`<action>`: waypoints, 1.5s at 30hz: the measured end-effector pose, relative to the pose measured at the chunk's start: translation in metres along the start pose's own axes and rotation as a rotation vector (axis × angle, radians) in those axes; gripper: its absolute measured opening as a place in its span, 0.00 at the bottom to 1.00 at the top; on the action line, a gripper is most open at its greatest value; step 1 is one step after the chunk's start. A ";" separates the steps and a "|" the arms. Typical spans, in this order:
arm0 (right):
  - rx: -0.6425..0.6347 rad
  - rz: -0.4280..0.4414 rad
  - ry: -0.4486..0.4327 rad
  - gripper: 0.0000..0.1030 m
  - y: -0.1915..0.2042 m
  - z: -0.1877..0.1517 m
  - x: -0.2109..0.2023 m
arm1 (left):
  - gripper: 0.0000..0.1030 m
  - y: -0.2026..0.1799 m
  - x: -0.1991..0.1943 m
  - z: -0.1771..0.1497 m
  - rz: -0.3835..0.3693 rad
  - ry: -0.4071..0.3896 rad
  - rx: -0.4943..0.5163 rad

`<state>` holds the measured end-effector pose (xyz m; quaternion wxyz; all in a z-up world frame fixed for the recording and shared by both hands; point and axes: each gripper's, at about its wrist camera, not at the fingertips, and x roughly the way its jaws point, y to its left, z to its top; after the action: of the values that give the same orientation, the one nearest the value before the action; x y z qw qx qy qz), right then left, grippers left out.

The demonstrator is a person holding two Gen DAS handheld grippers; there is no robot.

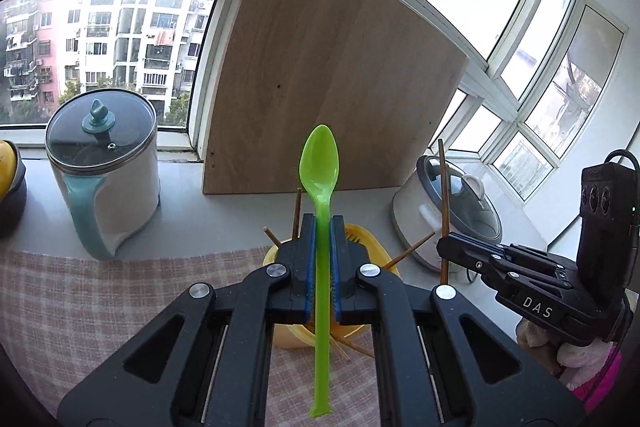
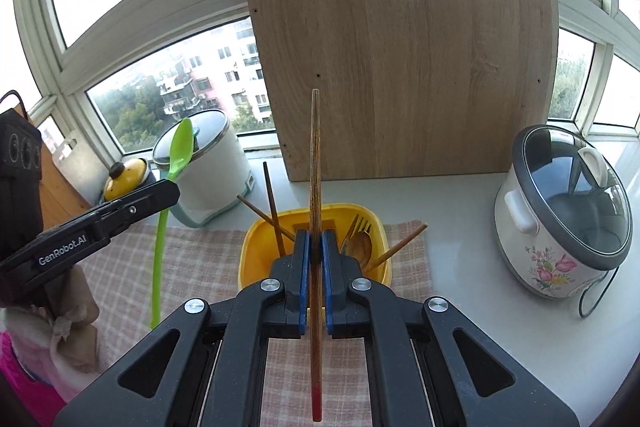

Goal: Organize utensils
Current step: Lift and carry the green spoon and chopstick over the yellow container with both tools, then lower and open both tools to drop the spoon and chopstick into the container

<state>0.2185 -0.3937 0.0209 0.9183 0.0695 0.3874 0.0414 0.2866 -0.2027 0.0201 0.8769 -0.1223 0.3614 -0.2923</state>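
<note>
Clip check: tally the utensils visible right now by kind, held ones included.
Brown wooden chopsticks: 4
Green plastic spoon: 1
Wooden spoon in the yellow plastic bin: 1
Wooden fork in the bin: 1
Total: 7

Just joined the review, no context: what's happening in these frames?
A person holds a gripper in each hand above a yellow plastic utensil holder on a checked cloth. The left gripper is shut on a long green plastic spoon, bowl pointing up. The right gripper is shut on a brown wooden chopstick. The holder contains more chopsticks, a wooden spoon and a fork. Neither held piece is in it.
</note>
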 end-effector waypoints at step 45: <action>0.014 -0.043 0.034 0.24 -0.025 0.008 0.062 | 0.04 0.012 0.061 0.008 0.009 0.037 0.057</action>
<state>0.2682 -0.4112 -0.0213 0.9119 0.0668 0.4045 0.0201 0.3316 -0.2296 -0.0135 0.8745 -0.0902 0.3696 -0.3008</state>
